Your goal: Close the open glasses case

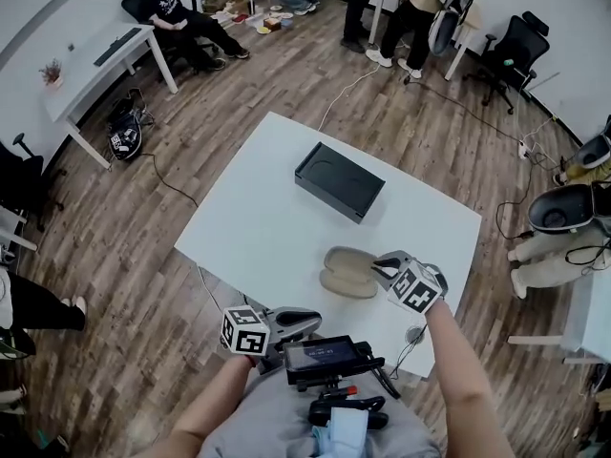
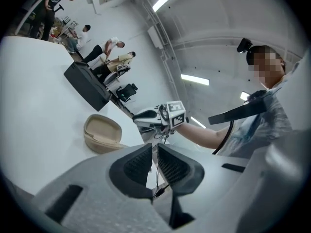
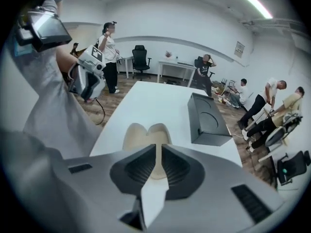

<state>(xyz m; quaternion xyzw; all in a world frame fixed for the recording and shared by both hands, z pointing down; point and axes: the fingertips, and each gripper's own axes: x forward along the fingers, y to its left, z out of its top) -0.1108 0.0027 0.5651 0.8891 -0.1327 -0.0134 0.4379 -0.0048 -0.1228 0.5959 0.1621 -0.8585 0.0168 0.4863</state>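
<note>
The beige glasses case (image 1: 348, 271) lies open on the white table (image 1: 277, 208), near its front right part, both halves spread with the hollows up. My right gripper (image 1: 378, 267) hangs just right of the case, tilted down at it, jaws shut and empty. In the right gripper view the case (image 3: 146, 131) sits straight ahead of the closed right gripper (image 3: 158, 152). My left gripper (image 1: 317, 322) is level at the table's front edge, shut with nothing in it. The left gripper view shows the case (image 2: 102, 132) left of the left gripper (image 2: 154, 154), with the right gripper (image 2: 137, 116) beyond it.
A black box (image 1: 339, 181) stands on the table behind the case, also seen as the black box (image 3: 206, 118) at right. A cable (image 1: 412, 337) hangs off the table's front right corner. Several people, desks and office chairs stand around the room on the wooden floor.
</note>
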